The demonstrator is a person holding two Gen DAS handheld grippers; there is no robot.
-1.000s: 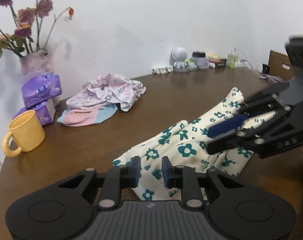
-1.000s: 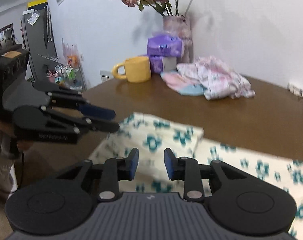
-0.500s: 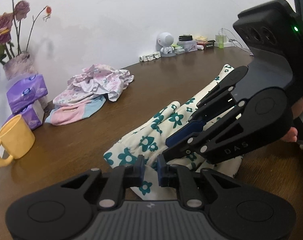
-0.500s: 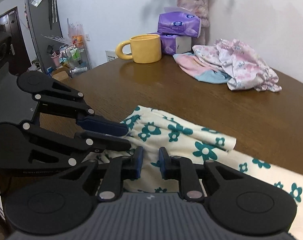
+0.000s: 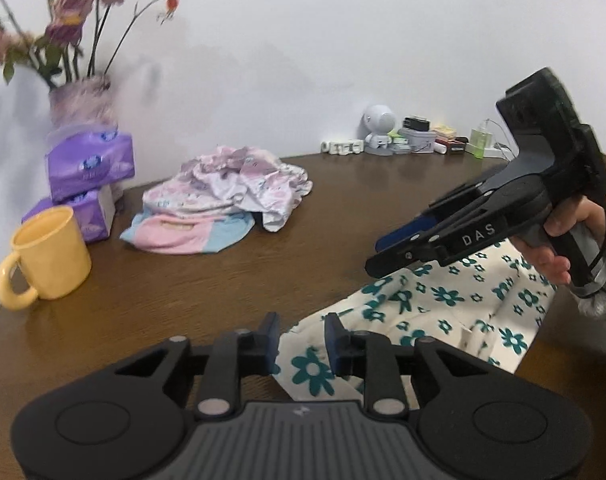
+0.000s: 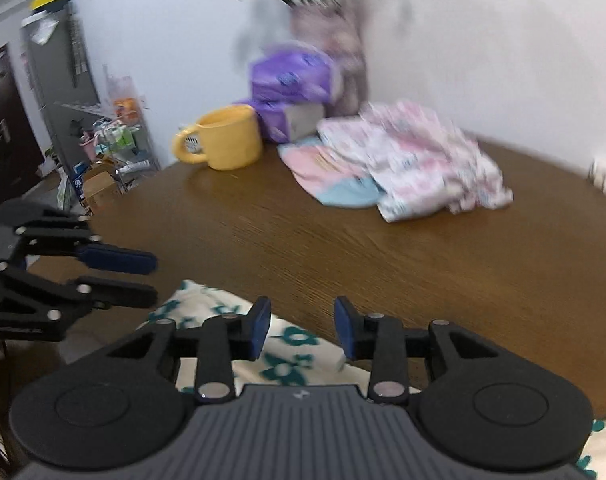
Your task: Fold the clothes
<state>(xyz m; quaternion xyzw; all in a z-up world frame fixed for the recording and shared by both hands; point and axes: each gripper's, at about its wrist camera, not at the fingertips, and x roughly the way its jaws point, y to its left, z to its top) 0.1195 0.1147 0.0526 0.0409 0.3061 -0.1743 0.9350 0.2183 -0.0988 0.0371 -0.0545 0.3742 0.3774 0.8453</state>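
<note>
Cream garment [image 5: 443, 312] with teal flower print, lying folded on brown worktop [image 5: 263, 272]; left hand-held gripper [image 5: 301, 340] and right hand-held gripper [image 6: 303, 330] both parted, empty.

Two grippers – the left gripper [image 5: 301, 334] and the right gripper [image 5: 377, 258]. One floral garment [image 5: 431, 312] at lower right, one pink clothes heap [image 5: 223, 208], one yellow mug [image 5: 47, 256] – two purple tissue packs [image 5: 91, 164], one vase [image 5: 81, 100], upper left.
</note>
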